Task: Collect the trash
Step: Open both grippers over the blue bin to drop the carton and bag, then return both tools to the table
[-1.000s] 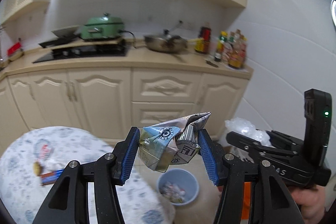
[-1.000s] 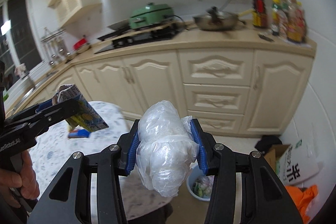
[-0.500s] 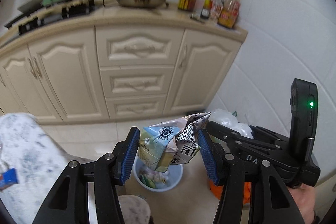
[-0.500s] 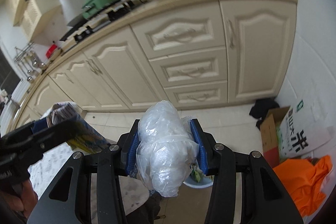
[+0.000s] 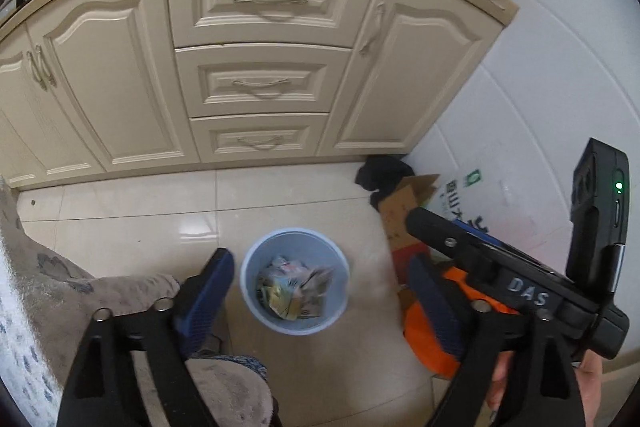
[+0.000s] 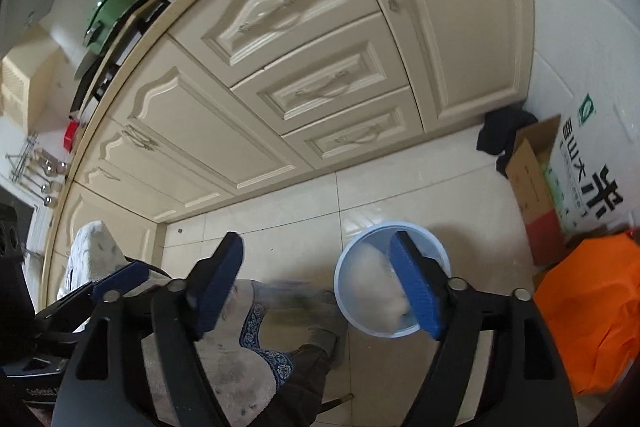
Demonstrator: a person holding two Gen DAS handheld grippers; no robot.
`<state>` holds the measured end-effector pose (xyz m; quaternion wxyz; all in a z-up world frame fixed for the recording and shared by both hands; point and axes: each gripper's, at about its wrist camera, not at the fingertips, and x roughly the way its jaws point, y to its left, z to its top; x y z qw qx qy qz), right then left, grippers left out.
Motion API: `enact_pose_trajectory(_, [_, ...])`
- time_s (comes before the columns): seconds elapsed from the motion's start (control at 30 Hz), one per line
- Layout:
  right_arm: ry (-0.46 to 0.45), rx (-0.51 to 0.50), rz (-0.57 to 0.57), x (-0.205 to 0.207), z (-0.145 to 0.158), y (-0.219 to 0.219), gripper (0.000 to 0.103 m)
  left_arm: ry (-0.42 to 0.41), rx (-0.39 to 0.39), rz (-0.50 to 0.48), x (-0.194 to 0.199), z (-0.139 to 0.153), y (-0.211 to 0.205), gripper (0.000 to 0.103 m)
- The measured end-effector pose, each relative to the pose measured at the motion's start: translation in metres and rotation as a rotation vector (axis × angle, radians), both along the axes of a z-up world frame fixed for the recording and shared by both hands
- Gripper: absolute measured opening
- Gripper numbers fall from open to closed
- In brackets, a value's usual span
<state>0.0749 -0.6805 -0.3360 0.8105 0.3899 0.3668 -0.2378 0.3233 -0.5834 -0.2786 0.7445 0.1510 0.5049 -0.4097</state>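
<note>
Now the trash is seen in the blue bin [image 5: 295,281] on the floor: a crumpled wrapper [image 5: 294,291] and a white plastic bag [image 6: 376,287]. The bin lies directly below and ahead of the left gripper [image 5: 320,301]; the right gripper [image 6: 320,279] is offset leftward. Both jaws have just been opening and stand apart, nothing between them.

Floor [image 5: 168,211]: glossy pale tile, reflective, thin grout lines. Bin [image 5: 256,311]: smooth light-blue plastic, slightly translucent wall; inside, crumpled printed foil-paper wrappers [image 5: 294,289], and in right wrist view cloudy white plastic bag [image 6: 374,285]. Cabinets [image 5: 256,11]: cream satin-painted panels, metal handles. Gripper pads [image 6: 416,287]: blue ribbed rubber on matt black plastic. Box [image 6: 534,183] at right: plain brown cardboard. Orange bag [image 6: 588,307]: smooth plastic.
</note>
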Motion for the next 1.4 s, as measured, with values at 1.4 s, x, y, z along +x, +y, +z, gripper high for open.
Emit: enact_pose_trajectory(1.4, [-0.222, -0.366, 0.343, 0.068, 0.207, 0.246, 0.103, -0.440, -0.265, 0.403, -0.131, 0.186, 0.405, 0.102])
